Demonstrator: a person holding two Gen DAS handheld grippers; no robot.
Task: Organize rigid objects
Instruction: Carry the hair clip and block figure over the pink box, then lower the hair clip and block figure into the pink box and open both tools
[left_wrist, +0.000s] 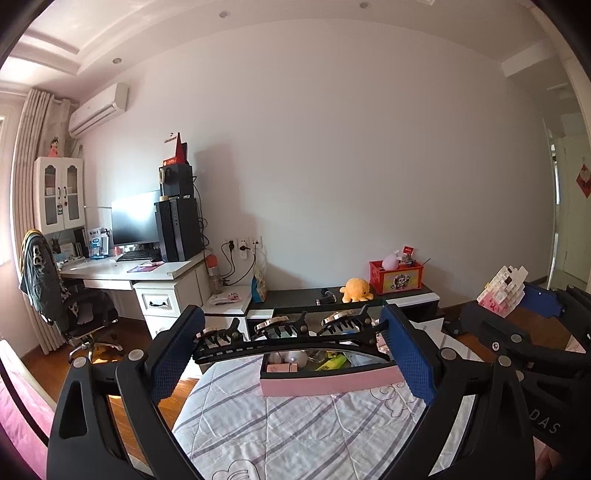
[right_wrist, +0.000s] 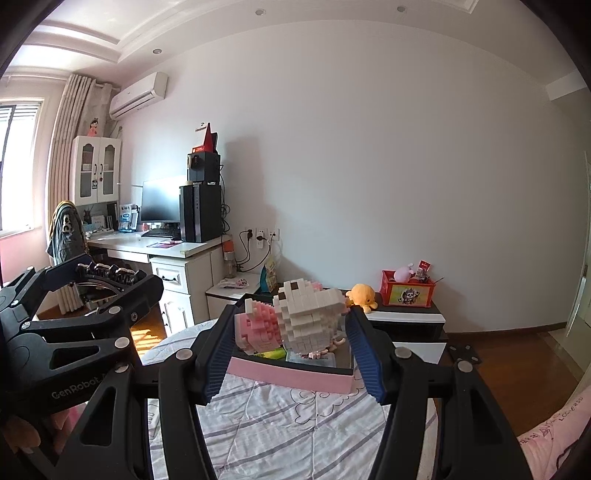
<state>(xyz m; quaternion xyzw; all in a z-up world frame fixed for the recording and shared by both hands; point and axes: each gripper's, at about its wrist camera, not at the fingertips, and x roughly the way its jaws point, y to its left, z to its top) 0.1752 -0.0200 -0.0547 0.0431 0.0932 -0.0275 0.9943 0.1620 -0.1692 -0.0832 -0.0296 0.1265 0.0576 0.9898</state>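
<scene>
My left gripper (left_wrist: 291, 343) is shut on a black curved rack of hair clips (left_wrist: 288, 338), held across its blue pads above a pink storage box (left_wrist: 328, 382). The box sits on the bed and holds small cosmetics. My right gripper (right_wrist: 291, 332) is shut on a white and pink block-built figure (right_wrist: 303, 317), held over the same pink box (right_wrist: 291, 376). The right gripper with the figure (left_wrist: 502, 291) shows at the right of the left wrist view. The left gripper with the clips (right_wrist: 107, 277) shows at the left of the right wrist view.
The bed has a striped grey-white cover (left_wrist: 295, 424). Beyond it stand a low dark cabinet (right_wrist: 406, 314) with a yellow plush octopus (right_wrist: 364, 295) and a red toy crate (right_wrist: 406, 291). A white desk (right_wrist: 162, 247) with a monitor and computer stands at the left.
</scene>
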